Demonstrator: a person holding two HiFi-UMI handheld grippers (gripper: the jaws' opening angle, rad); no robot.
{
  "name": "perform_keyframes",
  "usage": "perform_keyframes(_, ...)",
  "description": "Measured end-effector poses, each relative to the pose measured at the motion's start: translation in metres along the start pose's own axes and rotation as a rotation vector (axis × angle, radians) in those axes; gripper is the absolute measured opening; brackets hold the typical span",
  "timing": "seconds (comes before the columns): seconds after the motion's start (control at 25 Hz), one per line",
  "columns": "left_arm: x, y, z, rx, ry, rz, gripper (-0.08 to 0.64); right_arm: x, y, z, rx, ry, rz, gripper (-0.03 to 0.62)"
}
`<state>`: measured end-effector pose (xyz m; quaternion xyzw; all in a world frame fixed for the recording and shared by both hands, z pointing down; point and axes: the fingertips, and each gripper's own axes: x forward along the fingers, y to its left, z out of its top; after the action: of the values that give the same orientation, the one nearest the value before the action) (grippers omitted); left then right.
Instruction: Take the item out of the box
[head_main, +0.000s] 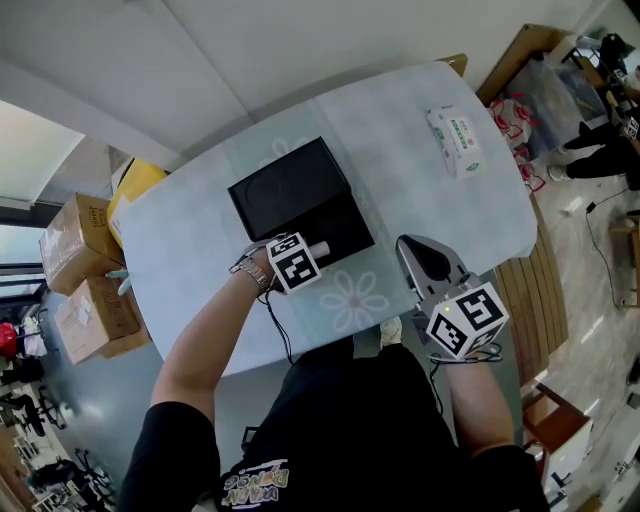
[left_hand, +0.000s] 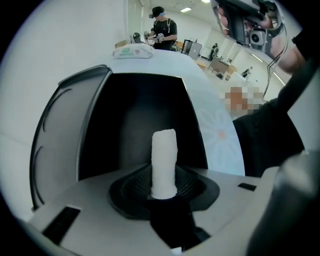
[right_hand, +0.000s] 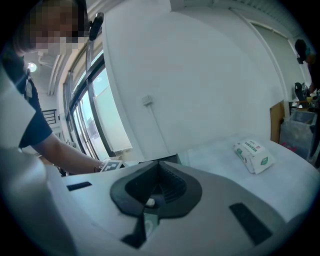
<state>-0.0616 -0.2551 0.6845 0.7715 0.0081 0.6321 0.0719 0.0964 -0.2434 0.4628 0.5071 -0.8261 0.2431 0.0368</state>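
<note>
The table is covered by a pale blue cloth with a white flower print at the near middle. A flat black box lies on the cloth at the left centre, its near edge close to the flower print. A white and green pack of wipes lies flat at the far right, well apart from the black box.

A big office room: cardboard boxes on the floor, desks and a screen far back, tall windows.
</note>
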Motion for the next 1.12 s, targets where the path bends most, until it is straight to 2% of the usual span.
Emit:
perform_keyframes(0.28, -0.001, 0.003, 0.0, -0.025, -0.022, 0.034, 0.14, 0.001, 0.005, 0.0, -0.007, 0.005, 0.012, 0.009)
perform_keyframes(0.6, -0.007, 0.008, 0.002, -0.042, -0.063, 0.121, 0.135, -0.006, 0.007, 0.001, -0.014, 0.004, 0.016, 0.009)
perform_keyframes(0.84, -0.02, 0.007, 0.009, -0.067, -0.145, 0.202, 0.135, -0.015, 0.007, 0.005, -0.029, -0.001, 0.023, 0.009)
perform_keyframes(1.12, -0.048, 0.009, 0.018, -0.165, -0.276, 0.313, 0.133, -0.023, 0.014, 0.009, -0.049, -0.002, 0.053, 0.009)
